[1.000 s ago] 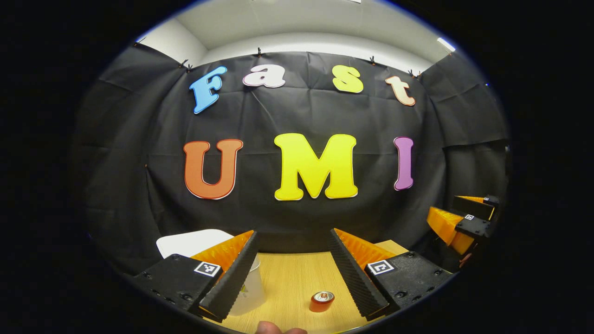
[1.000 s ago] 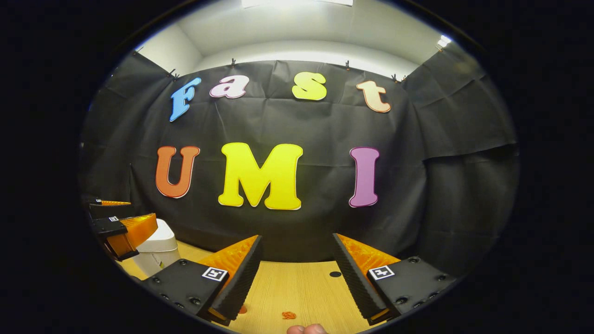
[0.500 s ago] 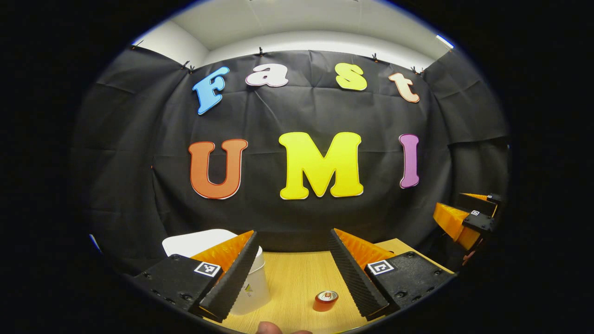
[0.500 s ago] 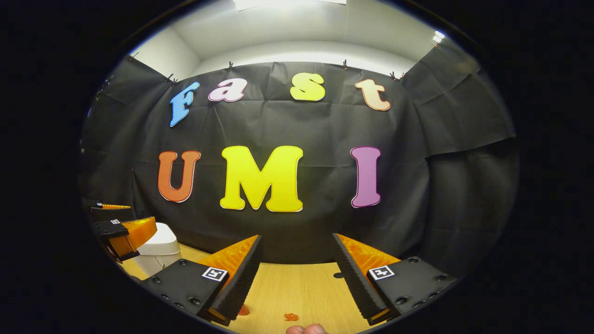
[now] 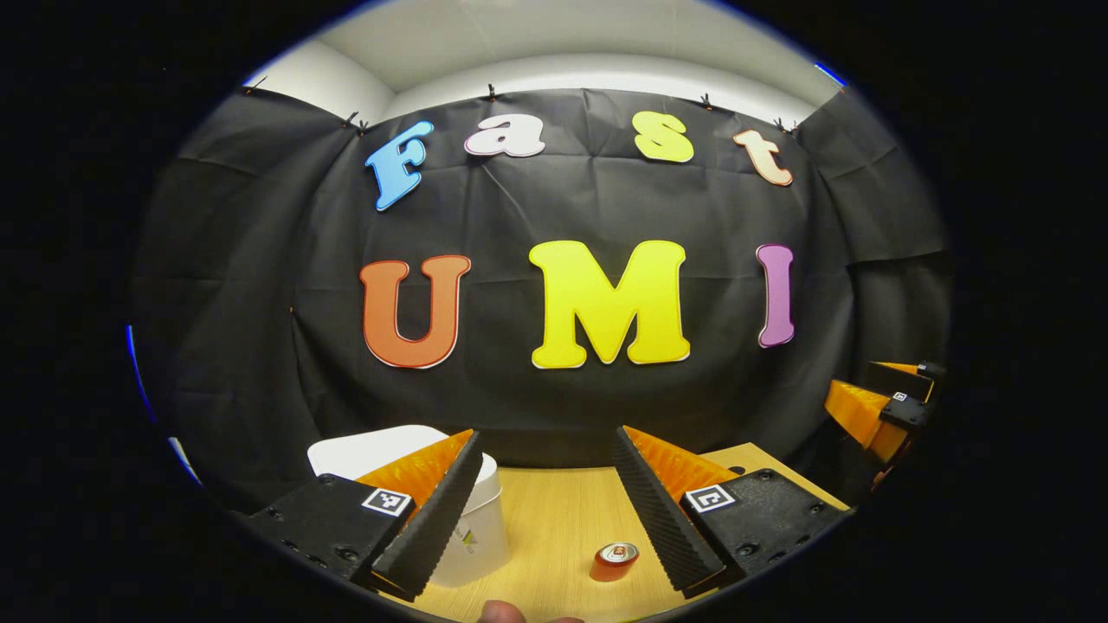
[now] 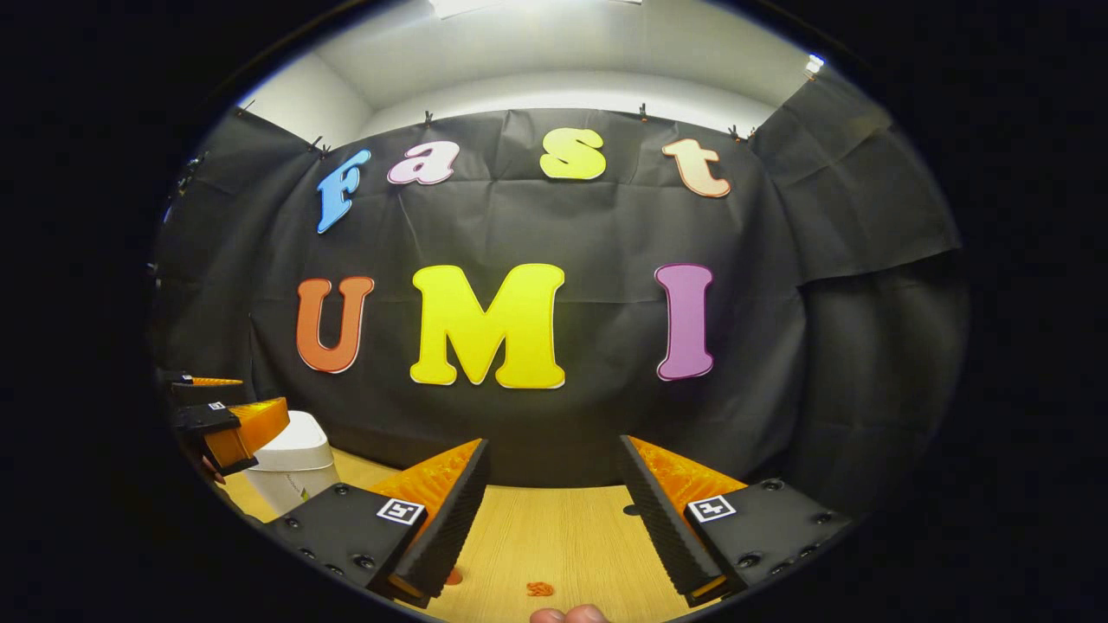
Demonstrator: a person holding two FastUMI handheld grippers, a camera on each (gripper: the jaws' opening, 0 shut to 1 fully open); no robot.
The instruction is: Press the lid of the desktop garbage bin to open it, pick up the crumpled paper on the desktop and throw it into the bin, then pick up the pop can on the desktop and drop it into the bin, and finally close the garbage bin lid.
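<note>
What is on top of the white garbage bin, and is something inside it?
A white lid sits closed on the white plastic garbage bin; nothing lies on it. The left gripper shows in front of it, open. The lid covers the inside, so its contents cannot be seen.

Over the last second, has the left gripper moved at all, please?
Yes. In the left gripper view, the can and bin have slid rightward along the desk, so the left gripper has shifted or turned leftward.
</note>
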